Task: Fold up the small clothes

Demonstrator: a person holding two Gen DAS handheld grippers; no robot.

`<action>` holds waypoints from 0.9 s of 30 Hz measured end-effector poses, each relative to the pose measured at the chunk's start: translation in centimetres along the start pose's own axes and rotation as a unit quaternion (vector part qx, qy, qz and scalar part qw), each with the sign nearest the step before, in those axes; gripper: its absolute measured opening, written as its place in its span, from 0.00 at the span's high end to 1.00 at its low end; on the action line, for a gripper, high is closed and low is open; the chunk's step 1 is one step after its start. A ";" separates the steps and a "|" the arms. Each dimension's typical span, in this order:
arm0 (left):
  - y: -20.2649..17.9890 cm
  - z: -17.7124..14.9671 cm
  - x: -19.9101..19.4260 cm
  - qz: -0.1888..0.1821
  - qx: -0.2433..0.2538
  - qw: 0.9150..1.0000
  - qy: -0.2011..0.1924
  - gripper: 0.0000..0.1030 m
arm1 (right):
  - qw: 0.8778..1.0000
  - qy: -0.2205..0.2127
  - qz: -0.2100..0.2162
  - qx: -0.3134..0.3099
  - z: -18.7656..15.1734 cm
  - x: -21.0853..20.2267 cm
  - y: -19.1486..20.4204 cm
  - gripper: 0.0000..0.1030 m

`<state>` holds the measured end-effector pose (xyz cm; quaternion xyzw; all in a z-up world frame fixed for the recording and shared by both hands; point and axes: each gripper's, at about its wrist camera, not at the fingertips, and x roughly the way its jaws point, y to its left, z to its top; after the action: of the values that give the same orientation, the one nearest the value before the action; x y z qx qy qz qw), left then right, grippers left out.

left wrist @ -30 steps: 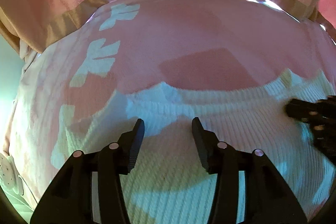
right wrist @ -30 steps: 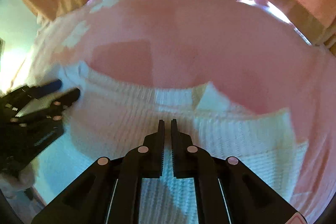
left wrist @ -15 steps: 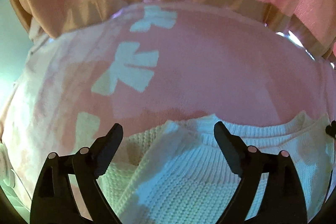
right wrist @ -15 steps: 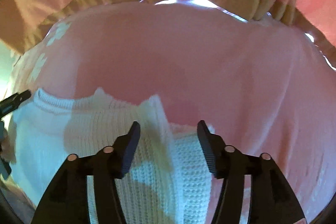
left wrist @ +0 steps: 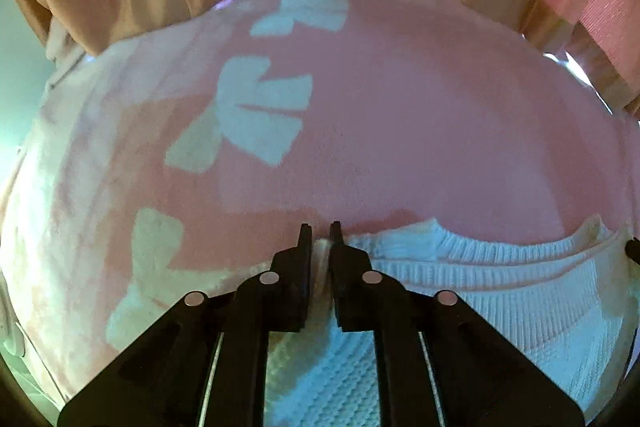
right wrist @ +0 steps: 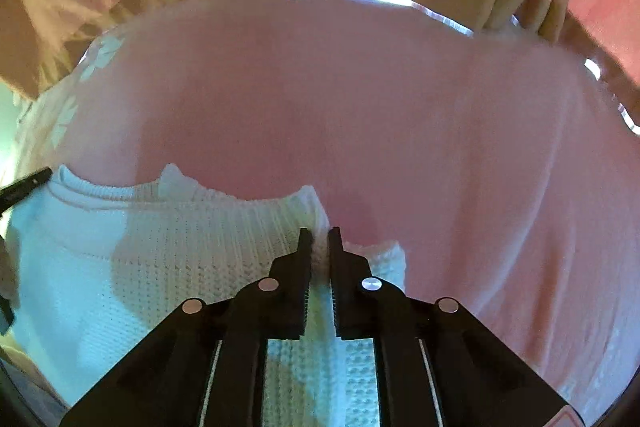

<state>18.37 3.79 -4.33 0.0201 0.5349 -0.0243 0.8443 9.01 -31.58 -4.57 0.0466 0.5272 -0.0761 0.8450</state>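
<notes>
Both grippers have slid outward and their jaws are closing, the left gripper (left wrist: 320,239) pinching the white knit garment (left wrist: 500,291) at its left corner and the right gripper (right wrist: 319,241) its right corner, on the pink cloth (right wrist: 360,99), so a fold looks ready.

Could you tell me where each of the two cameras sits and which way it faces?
Left wrist: rides on the left claw, looking steeply down along its fingers, closing on a corner of the white knit garment on a pink cloth.
Right wrist: rides on the right claw, also looking down, closing on the garment's other corner; the left claw's tip shows at its left edge.
Shared: the white knit garment, the pink cloth, and a person's pink top beyond.
</notes>
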 end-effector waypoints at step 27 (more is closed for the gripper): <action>1.3 -5.8 -8.4 0.003 0.031 0.998 -0.061 0.39 | 0.983 0.007 0.133 -0.128 -2.2 -3.2 18.9 0.90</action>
<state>9.59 5.57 0.77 0.0464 0.4817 -0.0397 0.8742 9.06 -12.40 -2.63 0.0083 0.5279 0.1049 0.8428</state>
